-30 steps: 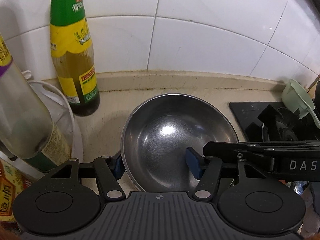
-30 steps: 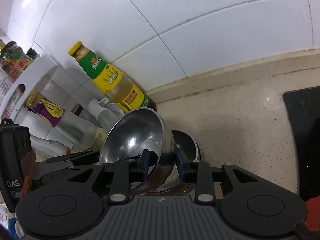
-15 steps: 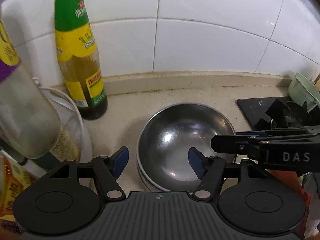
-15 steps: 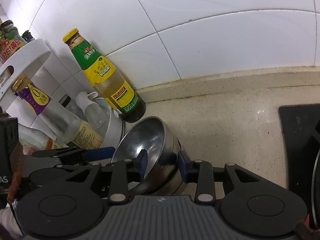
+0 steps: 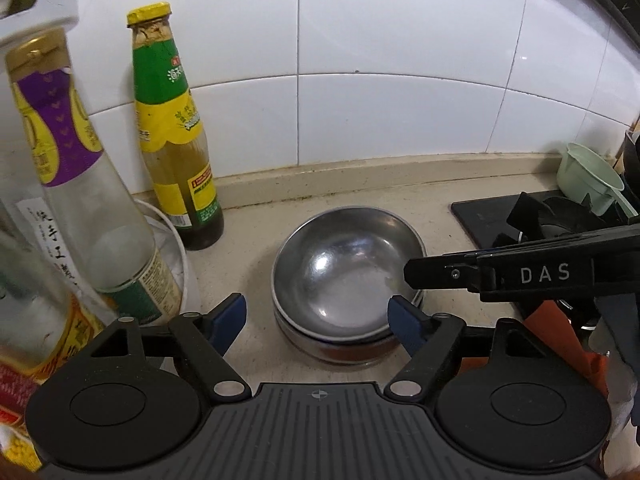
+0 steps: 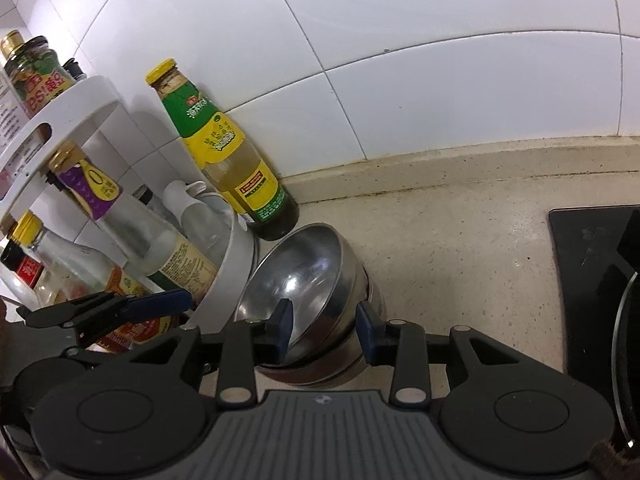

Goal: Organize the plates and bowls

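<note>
Several steel bowls (image 5: 344, 276) sit nested in a stack on the beige counter (image 5: 432, 204), the top one resting level in the others. My left gripper (image 5: 316, 322) is drawn back in front of the stack. Its jaws are opening, and the blue pads (image 5: 230, 314) stand wide of the bowls without pressing on them. My right gripper (image 6: 324, 330) straddles the top bowl (image 6: 308, 276)'s near rim, one pad inside and one outside, shut on it. In the left wrist view its black finger (image 5: 432, 276) reaches over the bowl's right rim.
A green-and-yellow labelled sauce bottle (image 5: 176, 152) stands by the tiled wall, left of the bowls. A white round rack (image 6: 60, 120) full of bottles crowds the left side. A black hob (image 6: 588, 264) lies to the right, with a pale green scoop (image 5: 588, 180) behind it.
The left gripper let go of the bowl's rim, opened wide and pulled back. The right gripper lowered the tilted bowl until it sat nested on the stack.
</note>
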`<move>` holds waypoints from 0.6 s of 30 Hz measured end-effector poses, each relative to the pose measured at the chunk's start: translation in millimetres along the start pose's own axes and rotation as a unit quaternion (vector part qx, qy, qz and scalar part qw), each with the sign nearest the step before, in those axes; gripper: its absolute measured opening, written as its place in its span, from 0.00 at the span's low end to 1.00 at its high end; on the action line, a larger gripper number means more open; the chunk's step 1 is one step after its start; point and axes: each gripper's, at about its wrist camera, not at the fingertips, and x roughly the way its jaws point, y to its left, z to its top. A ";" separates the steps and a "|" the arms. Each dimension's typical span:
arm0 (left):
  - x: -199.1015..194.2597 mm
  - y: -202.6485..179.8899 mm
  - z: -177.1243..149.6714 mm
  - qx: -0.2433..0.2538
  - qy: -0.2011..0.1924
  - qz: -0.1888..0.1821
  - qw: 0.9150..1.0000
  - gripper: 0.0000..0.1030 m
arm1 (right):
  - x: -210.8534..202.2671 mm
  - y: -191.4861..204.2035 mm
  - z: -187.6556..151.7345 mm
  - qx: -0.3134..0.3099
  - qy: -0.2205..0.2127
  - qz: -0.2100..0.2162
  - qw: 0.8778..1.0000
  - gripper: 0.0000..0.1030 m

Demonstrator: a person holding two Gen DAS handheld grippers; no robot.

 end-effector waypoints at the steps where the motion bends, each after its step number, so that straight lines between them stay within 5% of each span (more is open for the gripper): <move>1: -1.7 -0.1 -1.2 0.000 -0.001 0.001 1.000 0.81 | -1.5 1.0 -0.6 -0.001 0.000 0.001 1.000 0.31; 18: -7.7 2.6 -19.6 0.001 0.008 0.002 1.000 0.82 | -7.0 13.7 -10.7 -0.009 0.011 0.000 1.000 0.39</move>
